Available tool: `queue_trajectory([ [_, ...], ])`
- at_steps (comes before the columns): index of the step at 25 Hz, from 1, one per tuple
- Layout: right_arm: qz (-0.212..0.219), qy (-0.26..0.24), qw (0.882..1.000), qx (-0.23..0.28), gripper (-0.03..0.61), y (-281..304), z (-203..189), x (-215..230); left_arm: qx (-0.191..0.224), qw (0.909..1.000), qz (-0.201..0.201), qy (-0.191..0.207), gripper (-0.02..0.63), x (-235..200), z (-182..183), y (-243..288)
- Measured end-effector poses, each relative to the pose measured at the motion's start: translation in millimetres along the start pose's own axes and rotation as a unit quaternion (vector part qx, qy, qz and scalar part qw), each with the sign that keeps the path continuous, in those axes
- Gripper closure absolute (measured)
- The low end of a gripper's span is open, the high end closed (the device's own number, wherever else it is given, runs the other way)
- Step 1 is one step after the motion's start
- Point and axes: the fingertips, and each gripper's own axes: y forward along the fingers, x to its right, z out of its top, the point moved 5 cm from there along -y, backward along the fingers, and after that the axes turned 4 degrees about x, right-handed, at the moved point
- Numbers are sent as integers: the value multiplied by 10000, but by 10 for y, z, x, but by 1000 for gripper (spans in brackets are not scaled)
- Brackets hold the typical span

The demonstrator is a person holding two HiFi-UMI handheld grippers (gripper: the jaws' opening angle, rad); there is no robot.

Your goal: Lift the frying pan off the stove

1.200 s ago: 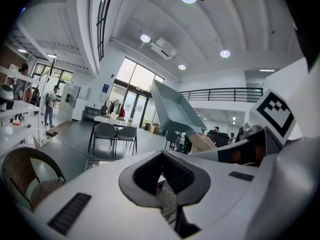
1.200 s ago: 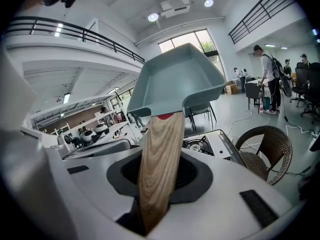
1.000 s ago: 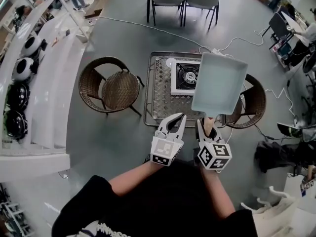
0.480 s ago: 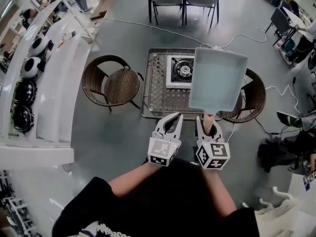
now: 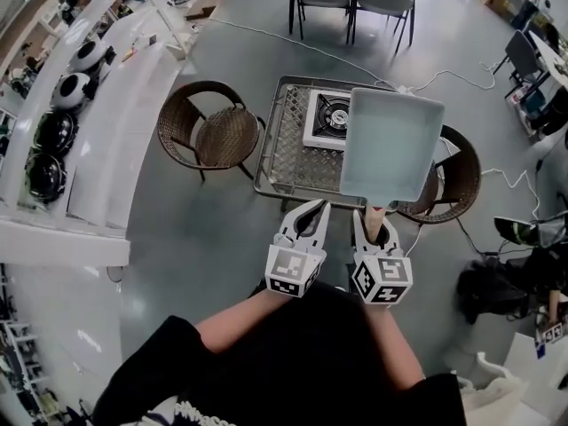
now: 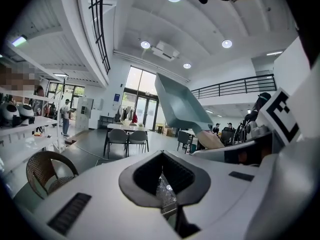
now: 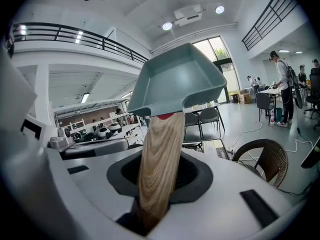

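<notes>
A table point(image 5: 293, 160) stood at 12 o'clock from the person, with the stove point(image 5: 325, 119) on its far side. The left gripper point(image 5: 317, 208) was at 11 o'clock. Its jaws were closed tip to tip with nothing in them. The right gripper point(image 5: 374, 219) was just beside it at 1 o'clock, squeezing the wooden handle point(image 7: 159, 164) of the pan point(image 5: 391, 145). The pan was up in the air, off the stove, at 12 o'clock from the right gripper. The stove showed at the pan's 10 o'clock.
</notes>
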Motion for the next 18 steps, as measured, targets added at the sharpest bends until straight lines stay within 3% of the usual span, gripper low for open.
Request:
queue_trajectory([
  [18,171,-31,9998,-14,474,22,18,33,-103,9992,299,-258,600,-140,-53,-86],
])
